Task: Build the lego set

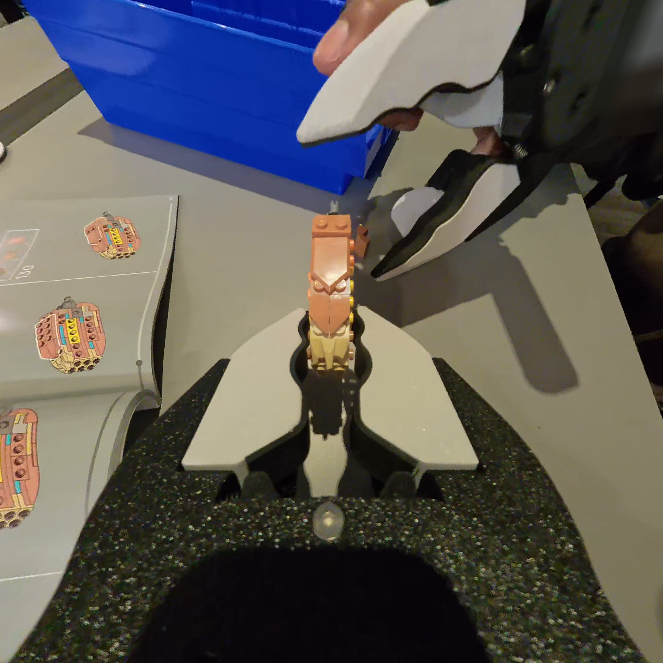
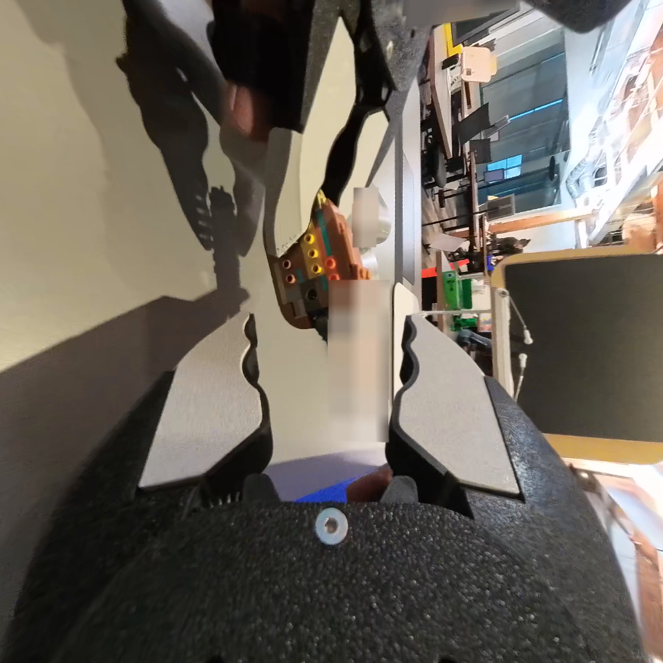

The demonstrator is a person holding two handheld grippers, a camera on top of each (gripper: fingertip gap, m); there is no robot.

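The left claw (image 1: 330, 323) is clenched on the studded brown-and-tan lego build (image 1: 330, 283) over bare matte grey desk (image 1: 236, 229), while the right claw (image 1: 337, 208) gapes empty beside it.

Overhead light casts hard shadows; right wrist view blurred; edges bend.

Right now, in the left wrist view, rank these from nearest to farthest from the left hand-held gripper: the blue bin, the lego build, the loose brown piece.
1. lego build: clamped between the left hand-held gripper fingers, centre.
2. loose brown piece: on the table just beyond, slightly right.
3. blue bin: farthest, at the back, upper left.
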